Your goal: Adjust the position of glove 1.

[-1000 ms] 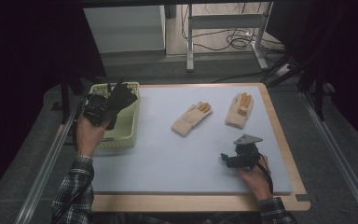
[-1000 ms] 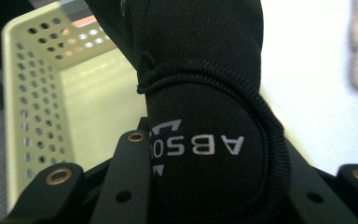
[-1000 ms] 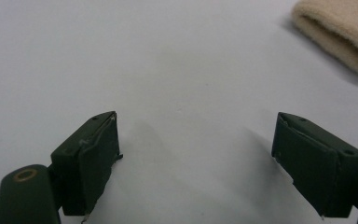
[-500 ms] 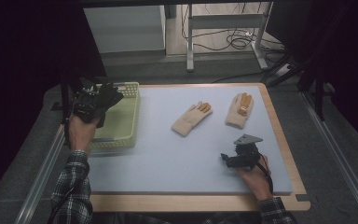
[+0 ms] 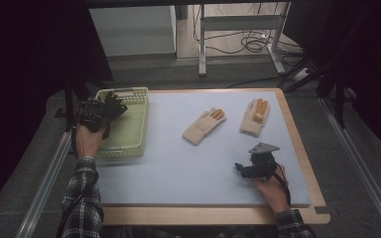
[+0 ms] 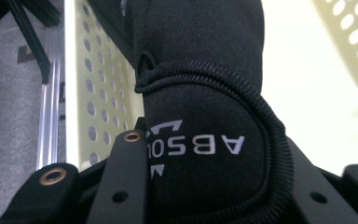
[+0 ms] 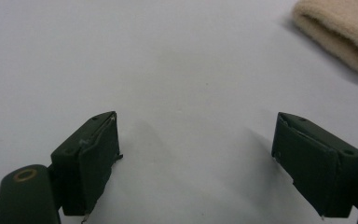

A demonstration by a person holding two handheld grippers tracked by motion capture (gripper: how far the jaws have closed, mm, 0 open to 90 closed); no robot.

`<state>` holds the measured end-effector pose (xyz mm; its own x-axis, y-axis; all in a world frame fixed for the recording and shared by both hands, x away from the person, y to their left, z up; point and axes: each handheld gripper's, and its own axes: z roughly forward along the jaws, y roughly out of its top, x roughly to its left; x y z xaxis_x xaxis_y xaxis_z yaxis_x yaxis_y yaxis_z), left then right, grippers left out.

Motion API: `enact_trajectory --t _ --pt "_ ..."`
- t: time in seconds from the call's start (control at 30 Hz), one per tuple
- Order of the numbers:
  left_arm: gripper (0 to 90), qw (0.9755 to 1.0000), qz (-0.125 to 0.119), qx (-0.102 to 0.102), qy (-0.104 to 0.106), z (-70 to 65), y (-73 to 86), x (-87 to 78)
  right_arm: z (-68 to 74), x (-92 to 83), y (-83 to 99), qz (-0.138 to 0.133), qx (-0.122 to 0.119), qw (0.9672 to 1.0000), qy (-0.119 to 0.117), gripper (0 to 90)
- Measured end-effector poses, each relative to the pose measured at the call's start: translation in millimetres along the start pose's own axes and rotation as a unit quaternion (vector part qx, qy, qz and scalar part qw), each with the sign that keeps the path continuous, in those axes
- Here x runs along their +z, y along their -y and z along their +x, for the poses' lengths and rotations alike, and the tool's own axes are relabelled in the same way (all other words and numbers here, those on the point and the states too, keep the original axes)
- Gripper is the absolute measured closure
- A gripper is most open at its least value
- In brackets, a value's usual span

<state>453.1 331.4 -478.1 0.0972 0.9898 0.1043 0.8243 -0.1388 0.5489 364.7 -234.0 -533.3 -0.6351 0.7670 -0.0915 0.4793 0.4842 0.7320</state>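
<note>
My left gripper (image 5: 107, 107) is shut on a black glove (image 5: 115, 103) and holds it over the far left part of a pale green basket (image 5: 129, 145). In the left gripper view the black glove (image 6: 205, 93), with white lettering on its cuff, sits pinched between the jaws, and the basket's perforated wall (image 6: 98, 93) lies behind it. Two beige gloves (image 5: 203, 126) (image 5: 255, 116) lie flat on the light blue mat. My right gripper (image 5: 240, 168) rests on the mat near the front right, open (image 7: 196, 140) with nothing between its fingers. A beige glove cuff (image 7: 340, 32) lies beyond them.
The mat (image 5: 178, 168) covers a wooden table (image 5: 213, 215). The basket stands on the mat's left edge. Beyond the table are a metal frame leg (image 5: 202, 44) and cables (image 5: 258, 44) on the floor. Dark curtains flank both sides.
My left hand has carried the black glove leftward and down, from over the basket's right side to its left part. The right gripper has stayed in place.
</note>
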Motion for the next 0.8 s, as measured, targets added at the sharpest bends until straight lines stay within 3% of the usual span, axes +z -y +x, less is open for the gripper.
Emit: enact_trajectory --t 0.17,0.37,0.57,0.7,0.8 --pt "67.0 0.9998 0.017 -0.001 -0.005 -0.8 -3.6 9.0 0.0 0.0 0.0 0.000 0.000 1.0000 0.000 14.7" --pt "64.4 0.9987 0.040 0.027 -0.016 -7.4 -8.6 16.3 -0.3 0.0 0.0 0.000 0.001 1.0000 -0.001 14.7" --pt "58.6 0.9974 0.059 0.042 -0.001 -6.3 -10.6 20.9 -0.4 0.0 0.0 0.001 0.001 1.0000 -0.002 14.7" --pt "52.0 0.9967 0.074 0.034 0.003 -3.0 -8.6 22.5 -0.4 0.0 0.0 0.001 0.002 1.0000 -0.002 14.7" --pt "55.4 0.9961 0.084 0.028 0.006 1.6 -5.0 22.7 -0.2 0.0 0.0 0.000 0.001 1.0000 -0.001 14.7"
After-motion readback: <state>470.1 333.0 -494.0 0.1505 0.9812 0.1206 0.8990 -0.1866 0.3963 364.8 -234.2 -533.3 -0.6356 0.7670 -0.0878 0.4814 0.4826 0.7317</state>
